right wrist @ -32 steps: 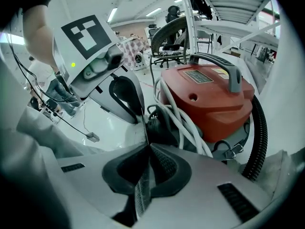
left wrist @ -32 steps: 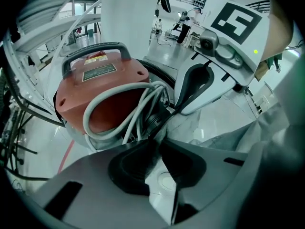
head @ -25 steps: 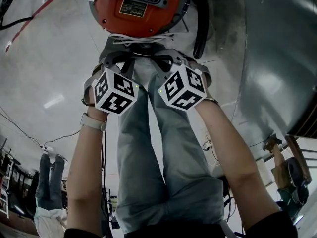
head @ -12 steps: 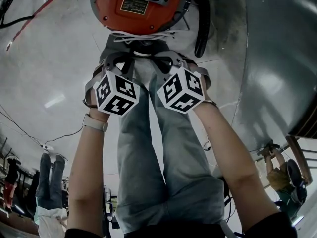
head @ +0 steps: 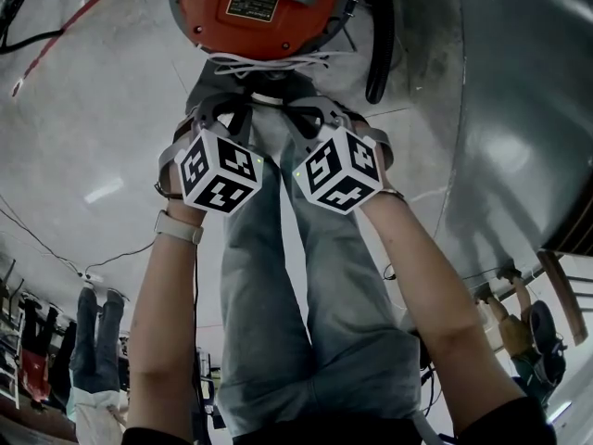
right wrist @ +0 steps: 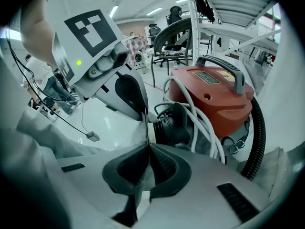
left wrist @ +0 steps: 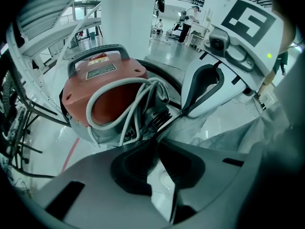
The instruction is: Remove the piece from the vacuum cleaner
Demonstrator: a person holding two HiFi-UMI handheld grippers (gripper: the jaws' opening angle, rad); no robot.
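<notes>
Workshop: metal racks point(right wrist: 238, 18), office chair point(right wrist: 172, 38)

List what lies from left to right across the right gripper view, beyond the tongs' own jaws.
left tongs' marker cube → black ribbed connector → red vacuum cleaner body → black corrugated hose. The white cord loops across connector and body, so it is left out.

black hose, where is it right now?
Head view: the black hose hangs down the right side of the red vacuum cleaner, at top centre. In the right gripper view it curves along the right edge, beside that cleaner.
</notes>
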